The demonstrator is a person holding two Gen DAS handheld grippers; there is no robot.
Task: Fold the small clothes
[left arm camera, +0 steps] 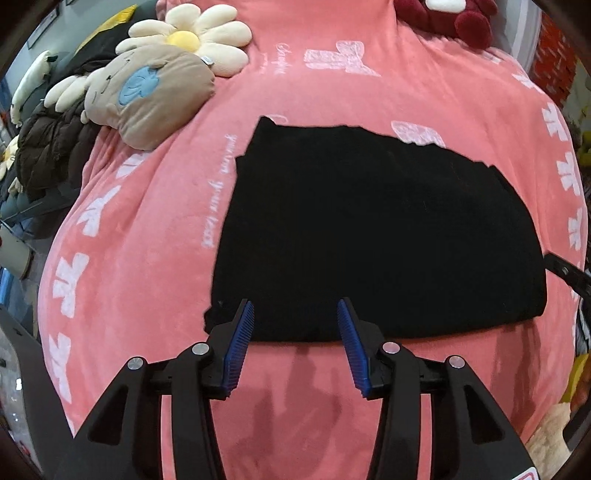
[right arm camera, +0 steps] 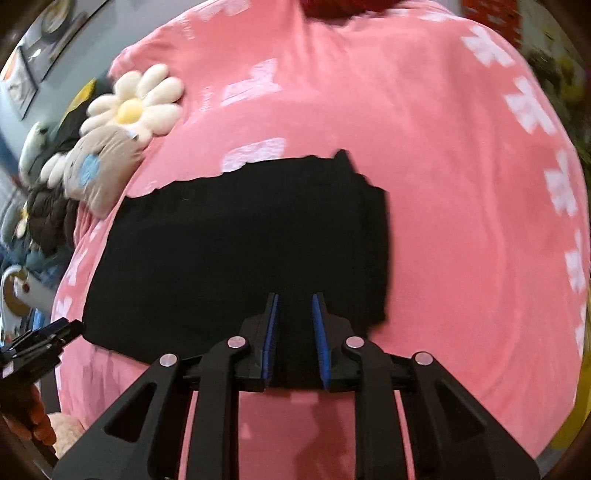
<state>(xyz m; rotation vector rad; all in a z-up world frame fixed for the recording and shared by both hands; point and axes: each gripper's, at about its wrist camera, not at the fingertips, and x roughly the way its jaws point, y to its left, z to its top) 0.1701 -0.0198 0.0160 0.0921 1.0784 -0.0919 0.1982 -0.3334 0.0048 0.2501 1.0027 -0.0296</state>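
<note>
I've got a bed under a pink fleece blanket (left arm camera: 369, 92) with white bow prints and script. The black garment (left arm camera: 388, 236) lies flat mid-blanket, folded into a rough rectangle; its far edge is stepped and uneven, its near edge is a straight fold.

At the far left corner sit a daisy plush (left arm camera: 192, 37) and a tan bear cushion (left arm camera: 155, 96), with a dark puffer jacket (left arm camera: 48, 147) heaped off the bed's left side. A dark red plush (left arm camera: 454, 18) sits at the top edge. The room is cluttered beyond the blanket on both sides.

My left gripper (left arm camera: 295, 306) hovers over the garment's near-left edge, jaws spread, nothing between them. My right gripper (right arm camera: 294, 299) is over the near-right part of the cloth, jaws parted narrowly; black fabric shows in the gap, but I can't tell whether the pads touch it. That view is motion-blurred.

There is bare blanket right of the garment and in front of its near fold.
</note>
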